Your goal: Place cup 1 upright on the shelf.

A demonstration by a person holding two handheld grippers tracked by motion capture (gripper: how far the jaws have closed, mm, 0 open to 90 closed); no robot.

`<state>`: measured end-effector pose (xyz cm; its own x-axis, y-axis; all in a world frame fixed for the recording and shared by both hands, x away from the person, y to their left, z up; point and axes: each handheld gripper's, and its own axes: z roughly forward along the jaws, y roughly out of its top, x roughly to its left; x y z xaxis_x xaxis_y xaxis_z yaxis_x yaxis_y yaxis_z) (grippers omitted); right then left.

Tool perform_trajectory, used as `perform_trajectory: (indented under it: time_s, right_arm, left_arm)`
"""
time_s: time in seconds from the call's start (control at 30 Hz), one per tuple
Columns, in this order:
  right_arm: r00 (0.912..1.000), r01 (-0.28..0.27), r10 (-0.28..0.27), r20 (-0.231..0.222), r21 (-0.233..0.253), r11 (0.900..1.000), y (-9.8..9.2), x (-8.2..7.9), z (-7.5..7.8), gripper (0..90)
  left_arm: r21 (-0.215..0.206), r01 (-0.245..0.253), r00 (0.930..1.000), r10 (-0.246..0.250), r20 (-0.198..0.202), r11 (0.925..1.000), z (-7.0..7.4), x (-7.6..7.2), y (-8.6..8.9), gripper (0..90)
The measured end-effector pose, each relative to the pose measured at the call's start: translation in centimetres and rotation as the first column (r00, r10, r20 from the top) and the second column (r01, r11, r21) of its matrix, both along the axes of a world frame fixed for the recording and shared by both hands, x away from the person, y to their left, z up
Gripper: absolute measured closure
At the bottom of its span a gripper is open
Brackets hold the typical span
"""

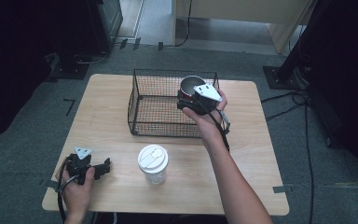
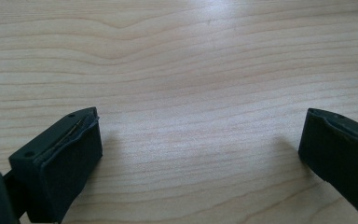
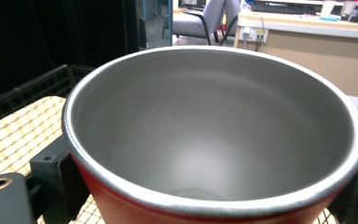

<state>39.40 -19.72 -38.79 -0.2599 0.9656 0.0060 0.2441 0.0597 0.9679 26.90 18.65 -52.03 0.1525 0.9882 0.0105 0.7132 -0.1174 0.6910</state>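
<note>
A red cup with a bare steel inside [image 1: 189,87] [image 3: 214,140] hangs over the right part of a black wire basket [image 1: 142,100]. My right gripper [image 1: 193,100] is shut on the cup, its black jaws pressing the red wall from both sides in the right gripper view. The cup is upright and holds nothing. My left gripper [image 1: 103,168] [image 2: 200,154] rests low over the table's front left corner, open, with bare wood between its jaws. A clear tumbler with a white lid [image 1: 153,163] stands upright on the table between the two hands.
The wooden table [image 1: 242,154] carries the basket at its back middle. Black wire mesh [image 3: 23,93] of the basket rises just left of the cup. Cables and dark stands lie on the grey floor [image 1: 303,100] to the right.
</note>
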Motion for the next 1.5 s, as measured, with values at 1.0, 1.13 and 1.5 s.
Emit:
perform_trajectory:
  time_s: [1.0, 1.13, 1.5]
  right_arm:
    - [0.9947, 0.080, -0.080, -0.065, -0.003, 0.997, 0.4, 6.0, -3.9, 7.3]
    - [0.9907, 0.094, -0.095, -0.097, -0.014, 0.995, 0.2, 6.6, -4.8, 7.2]
    - [0.9854, 0.029, -0.041, -0.165, -0.076, 0.997, 0.8, 7.4, -6.3, 7.1]
  left_arm:
    - [0.001, 0.001, 1.0000, -0.001, -0.001, 1.0000, 0.0, 0.0, 0.0, 0.0]
    - [0.002, 0.001, 1.0000, -0.001, -0.001, 1.0000, 0.0, 0.0, 0.0, 0.0]
    - [0.001, 0.002, 1.0000, -0.002, -0.001, 1.0000, 0.0, 0.0, 0.0, 0.0]
